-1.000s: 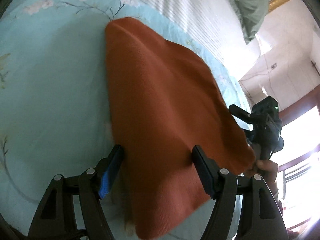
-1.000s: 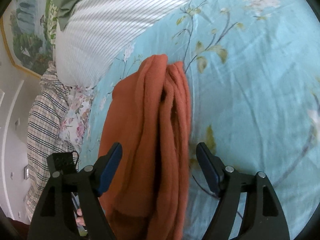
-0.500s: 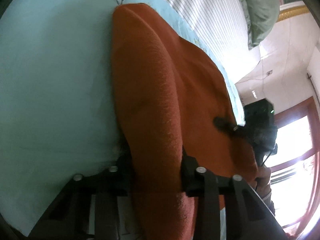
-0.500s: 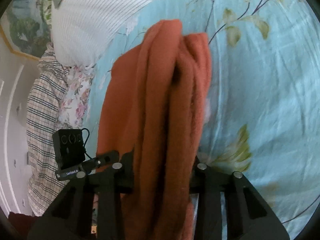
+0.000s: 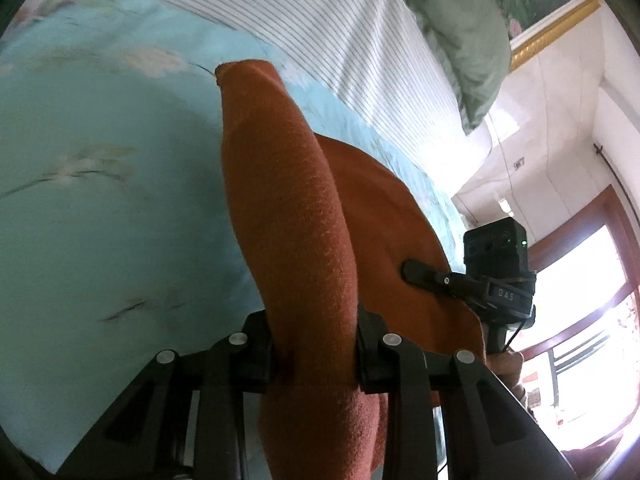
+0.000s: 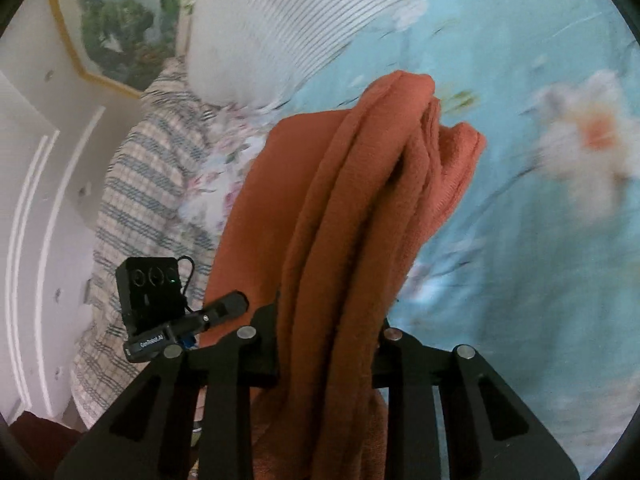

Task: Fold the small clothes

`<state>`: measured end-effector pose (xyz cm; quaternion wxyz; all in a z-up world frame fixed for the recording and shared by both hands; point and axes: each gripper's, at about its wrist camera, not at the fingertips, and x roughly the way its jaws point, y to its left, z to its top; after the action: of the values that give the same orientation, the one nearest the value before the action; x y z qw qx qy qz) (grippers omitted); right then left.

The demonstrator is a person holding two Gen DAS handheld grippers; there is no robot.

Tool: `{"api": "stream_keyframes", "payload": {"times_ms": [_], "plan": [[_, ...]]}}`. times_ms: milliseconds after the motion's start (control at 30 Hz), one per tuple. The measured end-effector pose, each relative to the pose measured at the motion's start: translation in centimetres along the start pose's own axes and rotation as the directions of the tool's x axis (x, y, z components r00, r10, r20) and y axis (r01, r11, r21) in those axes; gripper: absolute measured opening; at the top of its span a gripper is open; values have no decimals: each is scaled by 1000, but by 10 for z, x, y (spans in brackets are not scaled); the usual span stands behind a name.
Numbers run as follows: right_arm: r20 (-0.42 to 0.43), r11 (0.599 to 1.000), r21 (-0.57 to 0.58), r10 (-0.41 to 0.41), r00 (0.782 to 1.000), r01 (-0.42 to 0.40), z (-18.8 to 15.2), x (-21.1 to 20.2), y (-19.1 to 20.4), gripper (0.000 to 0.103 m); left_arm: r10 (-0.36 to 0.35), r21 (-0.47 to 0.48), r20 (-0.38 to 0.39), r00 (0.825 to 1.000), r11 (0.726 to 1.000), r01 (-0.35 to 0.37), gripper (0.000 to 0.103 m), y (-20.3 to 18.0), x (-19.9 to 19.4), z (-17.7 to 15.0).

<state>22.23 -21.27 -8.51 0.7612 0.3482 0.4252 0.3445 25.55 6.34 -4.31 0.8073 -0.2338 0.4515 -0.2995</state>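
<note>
Now both claws, spread a second ago, are closing: my left gripper (image 5: 316,354) and right gripper (image 6: 326,350) each pinch the rust-orange knit garment (image 5: 296,220), lifted for folding.

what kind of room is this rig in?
Most likely a home bedroom. The work surface is a bed with a light blue floral sheet; a white striped pillow and a green pillow lie at its head, with a gold-framed picture on the wall behind.
</note>
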Motion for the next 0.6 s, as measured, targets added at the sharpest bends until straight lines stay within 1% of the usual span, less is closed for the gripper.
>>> {"api": "stream_keyframes", "payload": {"times_ms": [100,167,200,233,267,300,333,367,400,433,500,533,600], "plan": [[-40,1000,4,31,999,-31,-12,32,10,28,37,-9,10,999,999,-37,29,14,-26,-6],[-74,1000,16,26,997,-25,-20,53,9,28,71,-16,9,997,997,-71,29,27,-38,-14],[-91,1000,17,10,996,-8,-24,62,9,28,87,-23,4,996,996,-87,29,35,-39,-19],[-104,1000,15,-22,994,24,-29,70,8,28,105,-32,-6,995,994,-105,30,42,-39,-23],[-107,998,6,-64,992,65,-33,74,7,30,136,-44,-23,990,990,-136,31,51,-39,-27],[-108,997,1,-82,991,83,-34,75,5,32,176,-43,-37,984,983,-178,34,58,-37,-32],[-105,995,5,-96,990,97,-37,75,4,33,205,-35,-41,978,978,-207,39,63,-36,-37],[-99,995,11,-102,990,104,-38,74,3,36,218,-33,-38,975,975,-219,42,65,-36,-40],[-91,993,13,-116,989,118,-40,72,3,40,221,-40,-29,975,974,-222,48,65,-37,-42],[-87,990,15,-137,987,139,-42,70,3,43,222,-50,-23,975,974,-222,50,65,-37,-44],[-74,985,19,-167,983,169,-44,64,4,52,226,-60,-11,974,972,-226,52,67,-41,-48],[-58,980,14,-197,979,198,-46,57,6,54,235,-61,-4,972,970,-235,53,67,-43,-49],[-28,968,10,-251,967,252,-46,47,9,64,254,-56,7,967,966,-254,54,64,-47,-49]]}}
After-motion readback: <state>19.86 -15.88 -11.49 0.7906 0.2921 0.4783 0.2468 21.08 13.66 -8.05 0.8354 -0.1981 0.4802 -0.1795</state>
